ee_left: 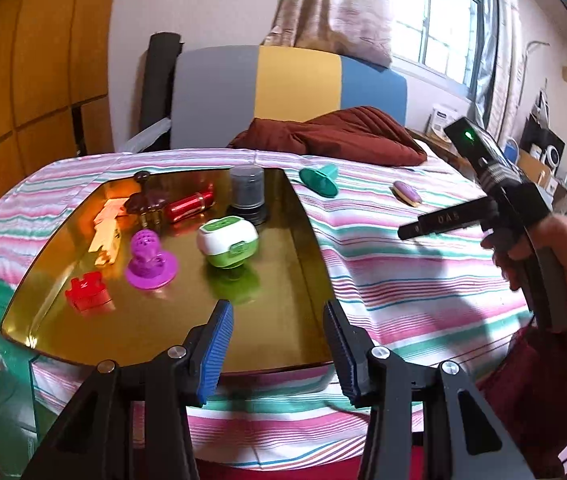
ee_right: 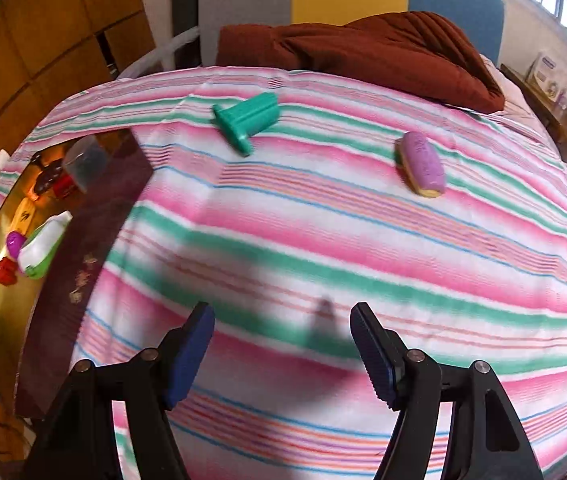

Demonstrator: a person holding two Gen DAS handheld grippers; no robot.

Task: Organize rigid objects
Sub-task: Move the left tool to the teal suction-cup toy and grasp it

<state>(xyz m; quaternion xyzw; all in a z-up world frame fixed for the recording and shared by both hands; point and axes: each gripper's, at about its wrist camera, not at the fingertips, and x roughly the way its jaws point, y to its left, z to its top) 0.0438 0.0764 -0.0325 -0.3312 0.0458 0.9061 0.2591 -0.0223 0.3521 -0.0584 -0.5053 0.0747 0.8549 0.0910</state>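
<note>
A gold tray (ee_left: 155, 332) on the striped cloth holds a red block (ee_left: 85, 294), a purple stamp (ee_left: 151, 260), a green-and-white device (ee_left: 228, 242), a red tube (ee_left: 190, 208), a grey cylinder (ee_left: 247, 192) and a cream wooden piece (ee_left: 107, 232). My left gripper (ee_left: 276, 312) hangs open over the tray's near right corner, nothing between its pads. On the cloth lie a teal plastic piece (ee_right: 248, 120) and a purple eclair toy (ee_right: 422, 164). My right gripper (ee_right: 281, 314) is open above bare cloth, well short of both.
The tray's dark side wall (ee_right: 95, 216) stands left of the right gripper. A brown quilted cushion (ee_right: 371, 48) lies at the cloth's far edge before a grey, yellow and blue headboard (ee_left: 295, 84). A hand (ee_left: 555, 248) holds the right tool at the right of the left wrist view.
</note>
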